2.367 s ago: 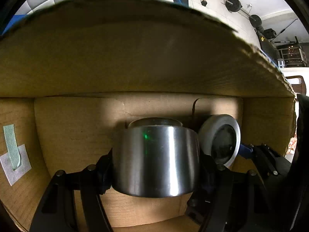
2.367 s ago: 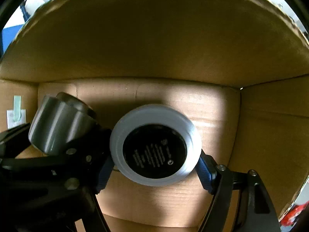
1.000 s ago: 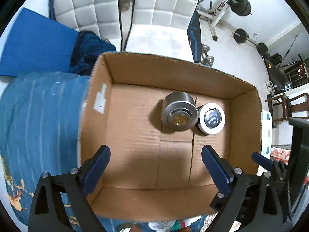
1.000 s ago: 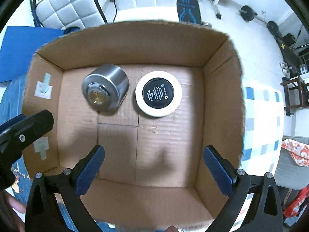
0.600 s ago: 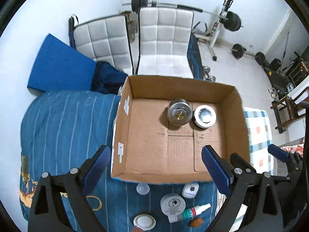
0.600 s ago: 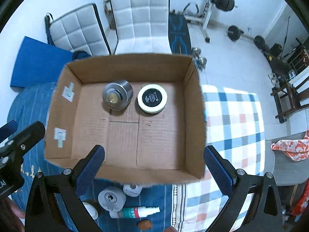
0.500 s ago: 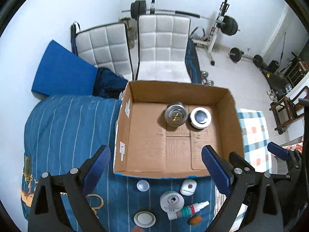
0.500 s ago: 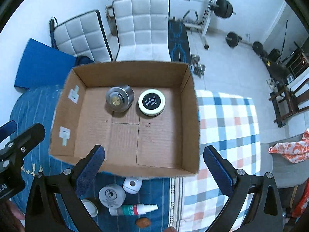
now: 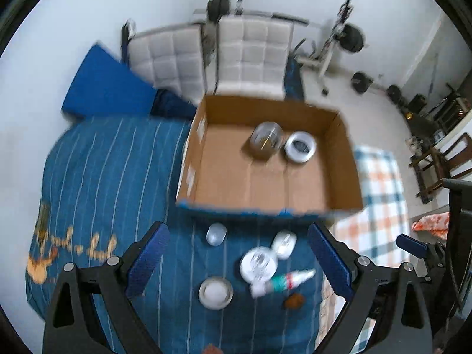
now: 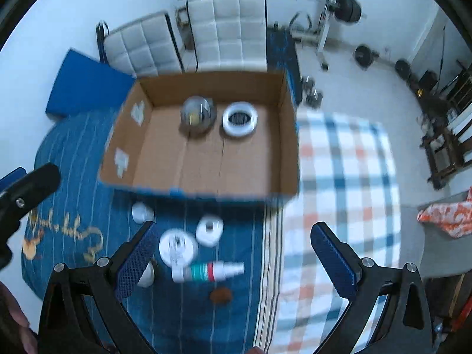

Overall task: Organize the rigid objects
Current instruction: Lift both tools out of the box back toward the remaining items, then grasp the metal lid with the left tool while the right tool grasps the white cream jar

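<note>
Pulled further back and higher since half a second ago, with more of the bed (image 9: pixel 97 177) in view. Steel canister (image 9: pixel 266 141) and white jar (image 9: pixel 300 147) side by side near far wall of cardboard box (image 9: pixel 339 194), open ends up. Spray bottle (image 10: pixel 208 271) flat on bed near box's near edge, long axis across, nozzle rightward. Left gripper (image 9: pixel 236 261) and right gripper (image 10: pixel 233 261): jaws spread wide, holding nothing, hovering above loose items.
</note>
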`<state>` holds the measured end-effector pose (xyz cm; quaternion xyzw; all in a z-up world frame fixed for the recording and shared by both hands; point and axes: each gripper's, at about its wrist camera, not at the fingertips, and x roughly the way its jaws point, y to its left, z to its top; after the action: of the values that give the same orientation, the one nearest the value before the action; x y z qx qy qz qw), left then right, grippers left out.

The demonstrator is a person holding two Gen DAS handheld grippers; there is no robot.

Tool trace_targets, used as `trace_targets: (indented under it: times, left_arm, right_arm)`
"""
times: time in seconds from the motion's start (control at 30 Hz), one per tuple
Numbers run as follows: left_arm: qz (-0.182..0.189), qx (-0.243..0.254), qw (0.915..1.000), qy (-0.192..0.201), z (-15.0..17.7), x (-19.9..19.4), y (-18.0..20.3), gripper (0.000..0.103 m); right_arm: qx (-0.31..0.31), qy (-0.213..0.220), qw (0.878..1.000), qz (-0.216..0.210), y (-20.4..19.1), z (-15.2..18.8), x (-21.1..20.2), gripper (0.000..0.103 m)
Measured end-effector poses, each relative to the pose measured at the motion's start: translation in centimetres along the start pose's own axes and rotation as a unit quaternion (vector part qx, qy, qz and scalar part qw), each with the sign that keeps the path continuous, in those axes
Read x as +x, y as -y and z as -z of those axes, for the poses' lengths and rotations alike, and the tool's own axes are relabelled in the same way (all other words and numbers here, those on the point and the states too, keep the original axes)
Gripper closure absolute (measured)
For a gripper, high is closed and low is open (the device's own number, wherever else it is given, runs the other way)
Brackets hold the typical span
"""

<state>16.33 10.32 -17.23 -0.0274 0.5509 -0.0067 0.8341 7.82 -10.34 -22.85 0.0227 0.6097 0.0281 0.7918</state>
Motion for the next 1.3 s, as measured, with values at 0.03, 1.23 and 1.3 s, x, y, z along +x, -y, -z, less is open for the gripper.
trace_targets:
  times: [0.03,1.23,1.3]
  left_arm:
    - [-0.003,-0.005,0.9998,-0.017,1.0,1.2,-0.5,0.006]
    - [-0.015,-0.044,0.9687,-0.244,10.5,22.8,-8.4,0.039]
    - [-0.013,-0.040,0.9684,-0.246,10.1,22.9,-8.6,0.031]
  right_arm:
    - [0.002,-0.019,1.000,-0.006,0.1,0.7,1.2,0.000]
    - [0.038,-0.177,0.982,-0.053,-8.3,4.4,20.8,0.004]
    - [0.036,-0.182,0.982,-0.045,-9.3,4.5,21.6,0.012]
